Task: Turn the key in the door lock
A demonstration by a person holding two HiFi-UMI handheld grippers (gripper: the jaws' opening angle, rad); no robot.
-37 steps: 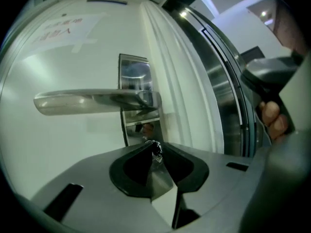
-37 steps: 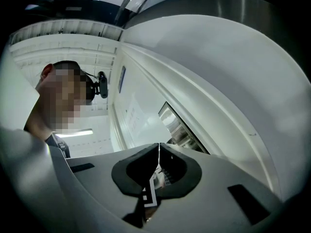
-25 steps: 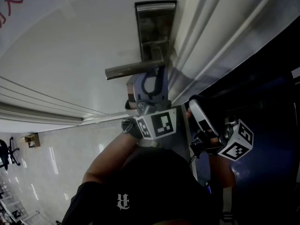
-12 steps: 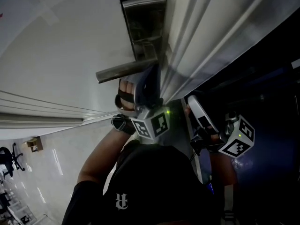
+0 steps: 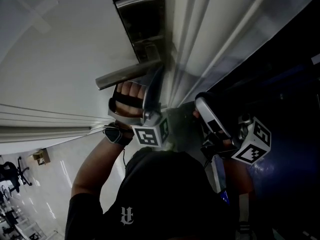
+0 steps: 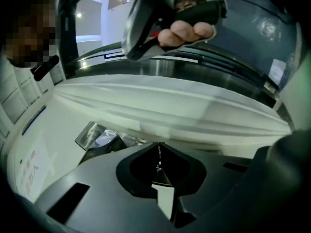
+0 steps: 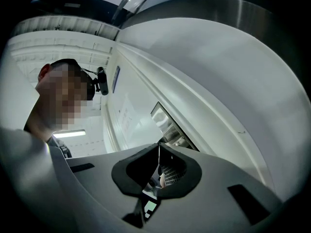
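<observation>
A steel lock plate (image 5: 141, 26) with a lever handle (image 5: 127, 74) sits on the white door, near its edge. My left gripper (image 5: 152, 91) is just under the handle, close against the door, with its marker cube (image 5: 150, 134) below it. Its jaws are shut; in the left gripper view (image 6: 159, 152) they meet in a thin line beside the lock plate (image 6: 95, 137). No key shows in any view. My right gripper (image 5: 210, 119) hangs off the door's edge, away from the lock. It is shut too (image 7: 159, 154), with nothing seen in it.
White door mouldings (image 5: 215, 39) run diagonally right of the lock plate. A dark blue area (image 5: 285, 104) lies beyond the door's edge. The person's dark sleeve and shirt (image 5: 165, 194) fill the lower middle. Tiled floor (image 5: 50, 174) shows at the lower left.
My left gripper has rolled under the handle, so its cube now shows a different face and the holding hand shows. The lock plate has drifted up and left. The right gripper has hardly moved.
</observation>
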